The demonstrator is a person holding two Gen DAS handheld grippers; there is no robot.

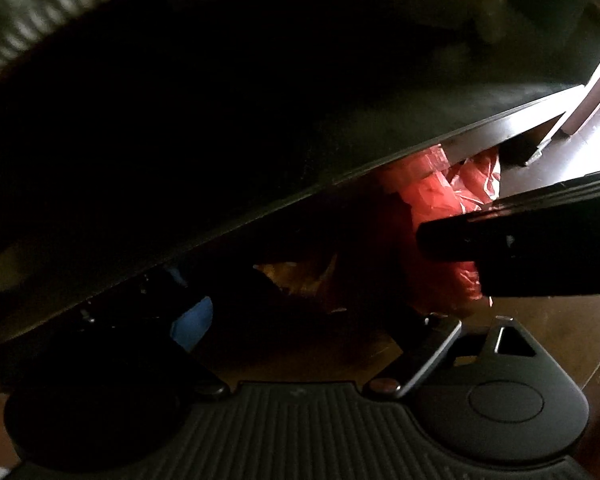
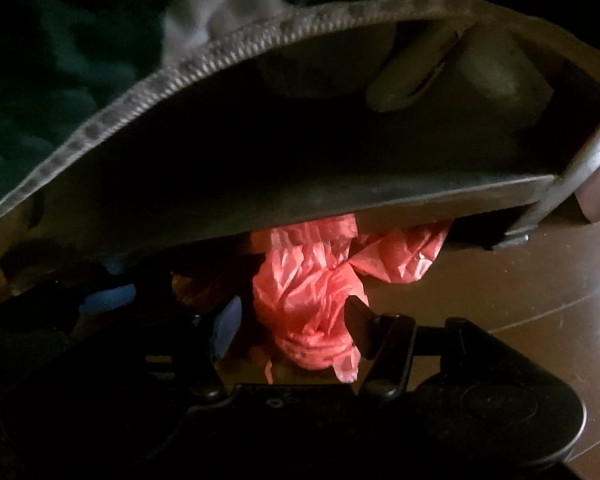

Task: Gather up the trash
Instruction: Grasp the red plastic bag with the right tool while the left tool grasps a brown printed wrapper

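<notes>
A crumpled red plastic bag point(image 2: 308, 280) lies on the brown wooden floor, half under the low edge of a piece of furniture. My right gripper point(image 2: 292, 322) points down at it and straddles the bag's lower bunch. Its black finger point(image 2: 358, 320) rests against the bag, while a dark gap remains at the blue pad point(image 2: 224, 328). My left gripper point(image 1: 308, 316) stands wide open to the left of the bag point(image 1: 432, 196), over a dim brownish wrapper point(image 1: 300, 276) in the shadow. Nothing is pressed between its fingers.
The dark underside of the furniture point(image 2: 380, 192), with a coiled spring edge point(image 2: 220, 44), hangs low over both grippers. Its leg point(image 2: 596, 200) stands at the right. Bare floor point(image 2: 520, 280) lies to the right. A black bar of the other gripper point(image 1: 520, 240) crosses the left wrist view.
</notes>
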